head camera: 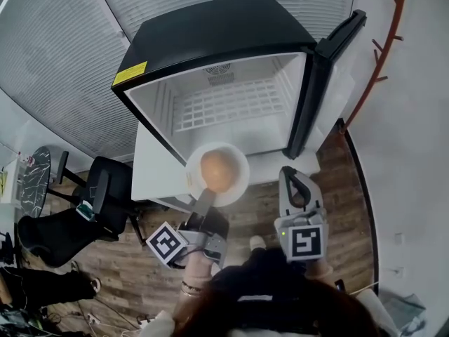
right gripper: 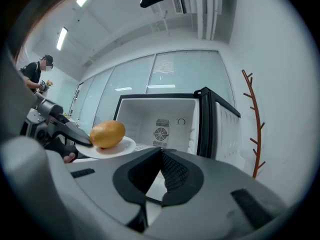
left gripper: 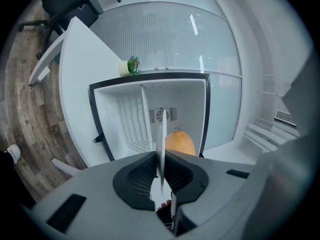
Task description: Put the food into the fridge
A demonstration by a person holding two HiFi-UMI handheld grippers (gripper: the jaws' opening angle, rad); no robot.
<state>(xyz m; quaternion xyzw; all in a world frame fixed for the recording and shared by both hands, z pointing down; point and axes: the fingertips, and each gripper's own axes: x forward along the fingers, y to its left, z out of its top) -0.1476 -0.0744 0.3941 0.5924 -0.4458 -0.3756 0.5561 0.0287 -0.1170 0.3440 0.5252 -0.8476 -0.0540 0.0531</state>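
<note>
The left gripper (head camera: 203,201) is clamped on the near rim of a white plate (head camera: 239,182). The left gripper view shows that rim edge-on, pinched between the two jaws. On the plate lies the food (head camera: 219,169), one rounded orange-yellow piece, sitting near the middle and just beyond the jaw tips. In the right gripper view it looks slightly oval, with its longer side seeming to run along the line from gripper to fridge, though the head view shows it nearly round.

Directly ahead of the plate stands the black fridge (head camera: 210,30), open towards the person. The plate's far rim is in front of the lower edge of the opening and not yet inside. The white wire shelf (head camera: 231,104) appears bare and lies farther in along the line the left gripper already points. I judge the coming move to be a straight push forward with the plate kept level, since the food rests loose on it and could roll.

The right gripper (head camera: 293,182) is to the right of the plate and apart from it, lower in the head view, with its jaws together on nothing. It is the nearer one to the fridge door (head camera: 330,69), which stands swung wide on the right and is clear of the plate's path.
</note>
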